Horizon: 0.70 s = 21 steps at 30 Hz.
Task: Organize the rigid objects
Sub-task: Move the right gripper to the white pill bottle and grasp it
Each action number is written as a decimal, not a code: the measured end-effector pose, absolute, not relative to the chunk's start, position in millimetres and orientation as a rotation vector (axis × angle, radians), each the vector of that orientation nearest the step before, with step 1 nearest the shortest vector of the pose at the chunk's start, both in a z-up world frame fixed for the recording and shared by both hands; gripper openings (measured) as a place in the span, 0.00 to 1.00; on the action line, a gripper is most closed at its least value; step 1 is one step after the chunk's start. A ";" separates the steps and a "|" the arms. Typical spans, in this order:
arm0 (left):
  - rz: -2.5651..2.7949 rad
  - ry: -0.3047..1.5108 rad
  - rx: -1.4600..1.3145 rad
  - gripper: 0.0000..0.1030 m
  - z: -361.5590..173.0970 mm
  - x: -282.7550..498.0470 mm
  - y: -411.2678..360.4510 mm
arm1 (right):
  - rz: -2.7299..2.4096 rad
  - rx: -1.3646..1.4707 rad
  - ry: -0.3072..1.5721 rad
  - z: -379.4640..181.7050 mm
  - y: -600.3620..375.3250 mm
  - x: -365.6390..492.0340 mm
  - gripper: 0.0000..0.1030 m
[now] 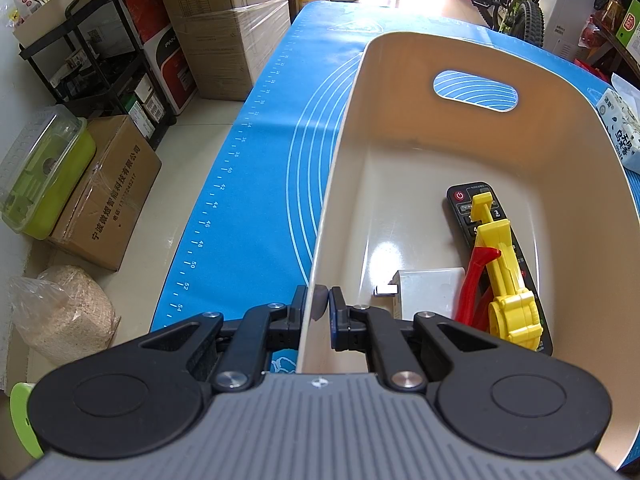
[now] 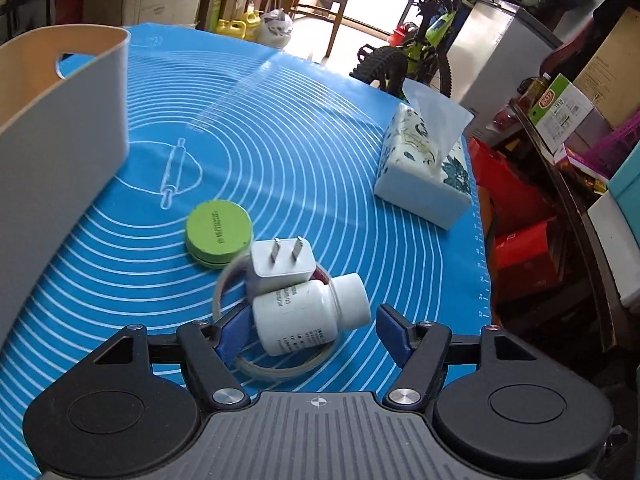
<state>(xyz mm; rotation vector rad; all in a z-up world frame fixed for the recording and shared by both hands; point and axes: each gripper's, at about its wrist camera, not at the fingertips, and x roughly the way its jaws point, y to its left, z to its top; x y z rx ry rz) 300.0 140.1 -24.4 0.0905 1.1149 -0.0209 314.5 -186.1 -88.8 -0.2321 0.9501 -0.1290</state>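
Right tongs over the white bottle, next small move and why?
Probably ease the right tongs down and close on the white bottle: it lies between the open pads, untouched, atop the tape ring. Left tongs already clamp the bin wall.

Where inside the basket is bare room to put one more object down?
The basket floor is bare at the far end, below the handle cutout, and along its left wall. The near right corner is crowded: remote control, yellow toy and white box lie together there.
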 end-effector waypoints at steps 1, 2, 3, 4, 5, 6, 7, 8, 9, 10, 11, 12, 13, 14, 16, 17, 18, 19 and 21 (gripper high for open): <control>-0.021 1.115 0.090 0.12 -24.4 300.0 140.0 | -0.129 -0.234 0.952 -90.4 -186.4 315.2 0.72; -0.021 1.115 0.090 0.12 -24.4 300.1 139.9 | -0.129 -0.242 0.954 -92.3 -185.9 315.8 0.72; -0.020 1.115 0.091 0.12 -24.4 299.9 140.3 | -0.129 -0.253 0.954 -94.1 -185.5 316.3 0.72; -0.020 1.115 0.092 0.12 -24.4 300.0 140.1 | -0.130 -0.267 0.954 -96.3 -185.1 317.2 0.72; -0.020 1.115 0.093 0.12 -24.7 300.2 139.7 | -0.132 -0.276 0.955 -98.4 -184.8 318.1 0.72; -0.019 1.115 0.093 0.12 -24.7 300.2 139.9 | -0.133 -0.280 0.954 -100.5 -184.7 318.4 0.72; -0.019 1.115 0.093 0.12 -24.7 300.3 139.8 | -0.132 -0.281 0.954 -101.8 -185.3 319.2 0.71; -0.019 1.115 0.093 0.12 -24.7 300.2 140.2 | -0.133 -0.280 0.956 -103.1 -185.7 320.1 0.71; -0.019 1.115 0.093 0.12 -24.8 300.3 139.8 | -0.124 -0.270 0.956 -103.8 -186.4 320.4 0.69; -0.019 1.115 0.094 0.12 -24.7 300.3 139.7 | -0.117 -0.264 0.952 -103.9 -186.5 319.5 0.65; -0.019 1.115 0.094 0.12 -24.6 300.2 140.0 | -0.111 -0.268 0.946 -103.6 -185.2 317.3 0.65; -0.019 1.115 0.094 0.12 -24.7 300.1 140.4 | -0.105 -0.273 0.941 -103.1 -184.6 315.4 0.64; -0.019 1.115 0.093 0.12 -24.8 300.3 139.6 | -0.096 -0.273 0.935 -102.2 -184.6 313.1 0.63; -0.019 1.115 0.093 0.12 -24.8 300.3 140.0 | -0.092 -0.270 0.926 -100.8 -185.0 310.6 0.62; -0.019 1.115 0.093 0.12 -24.8 300.4 139.6 | -0.100 -0.260 0.912 -97.5 -188.3 308.1 0.62; -0.019 1.115 0.093 0.12 -24.8 300.4 139.5 | -0.108 -0.248 0.903 -95.4 -190.1 306.3 0.62; -0.019 1.115 0.092 0.12 -24.8 300.4 139.6 | -0.114 -0.235 0.896 -92.9 -191.8 304.7 0.62; -0.019 1.115 0.093 0.12 -24.9 300.5 139.4 | -0.118 -0.222 0.890 -90.2 -193.2 303.4 0.62; -0.019 1.115 0.094 0.12 -24.9 300.4 139.5 | -0.125 -0.207 0.875 -84.4 -194.0 300.3 0.62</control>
